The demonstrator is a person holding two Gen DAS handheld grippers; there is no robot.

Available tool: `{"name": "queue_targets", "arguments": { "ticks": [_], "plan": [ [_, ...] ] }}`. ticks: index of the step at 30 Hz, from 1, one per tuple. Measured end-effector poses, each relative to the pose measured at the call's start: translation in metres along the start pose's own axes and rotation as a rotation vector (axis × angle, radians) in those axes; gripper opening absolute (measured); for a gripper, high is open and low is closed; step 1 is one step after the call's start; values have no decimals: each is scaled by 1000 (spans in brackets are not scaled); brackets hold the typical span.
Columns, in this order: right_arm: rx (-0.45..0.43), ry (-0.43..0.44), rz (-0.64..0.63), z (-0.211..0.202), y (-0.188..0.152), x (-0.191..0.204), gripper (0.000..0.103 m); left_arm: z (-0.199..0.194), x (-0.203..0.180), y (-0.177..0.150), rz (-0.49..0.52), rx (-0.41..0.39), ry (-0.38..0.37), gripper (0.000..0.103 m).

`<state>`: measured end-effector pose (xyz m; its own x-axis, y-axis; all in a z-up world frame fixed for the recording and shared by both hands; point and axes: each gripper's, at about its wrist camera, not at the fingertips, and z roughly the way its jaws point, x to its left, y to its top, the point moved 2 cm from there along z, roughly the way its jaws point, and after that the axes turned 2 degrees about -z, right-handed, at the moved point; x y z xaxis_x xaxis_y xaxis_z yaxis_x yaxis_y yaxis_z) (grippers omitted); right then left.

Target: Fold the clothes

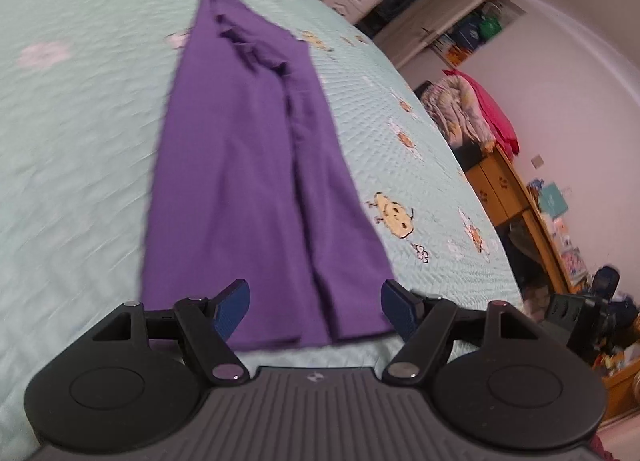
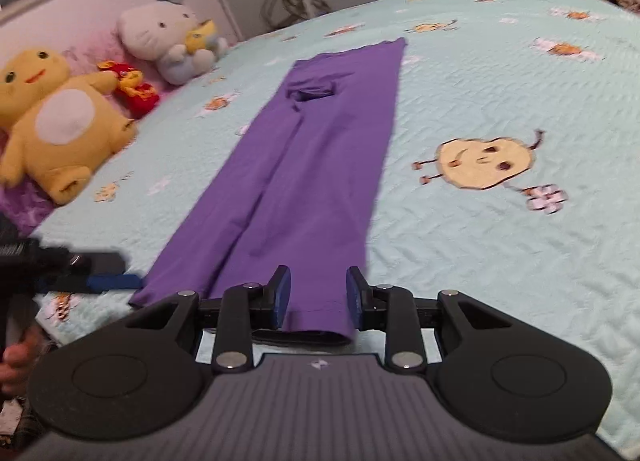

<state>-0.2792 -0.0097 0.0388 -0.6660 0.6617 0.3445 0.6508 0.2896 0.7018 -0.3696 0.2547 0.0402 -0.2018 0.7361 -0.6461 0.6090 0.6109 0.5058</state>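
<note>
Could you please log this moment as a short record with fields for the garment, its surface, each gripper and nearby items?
garment: purple trousers, lying flat lengthwise, legs side by side
surface: pale green quilted bedspread with cartoon prints
left gripper: open, at the near hem, nothing gripped
right gripper: partly open, hem between its pads, not pressed
nearby: yellow plush toy, white cat plush

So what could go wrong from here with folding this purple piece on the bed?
The purple garment has a bunched lump near its far end, which a fold could trap. Both the right gripper and the left gripper stand open at the near hem, so one might pinch only the top layer and skew the fold.
</note>
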Motion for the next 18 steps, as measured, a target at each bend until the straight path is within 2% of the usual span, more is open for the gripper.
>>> {"name": "queue_targets", "arguments": {
  "ticks": [3,6,8,10,12,14,18],
  "plan": [
    [79,57,22,16,-9,-5,31,28,-9,1,52,63,54,75],
    [48,108,79,7,-8,-16,33,35,-11,-3,49,82,53,75],
    [17,141,146,-2,-3,-28,38,27,-8,-4,22,46,44,75],
    [-1,137,225,-7,-2,-47,42,10,2,-6,-18,-26,51,75],
    [11,166,340,-4,-6,-70,43,-8,20,-7,-84,-89,98,75],
    [56,251,471,5,-15,-88,43,-25,38,-8,-152,-148,143,75],
    [80,344,599,12,-23,-104,41,-38,82,-13,-323,-154,181,75]
  ]
}}
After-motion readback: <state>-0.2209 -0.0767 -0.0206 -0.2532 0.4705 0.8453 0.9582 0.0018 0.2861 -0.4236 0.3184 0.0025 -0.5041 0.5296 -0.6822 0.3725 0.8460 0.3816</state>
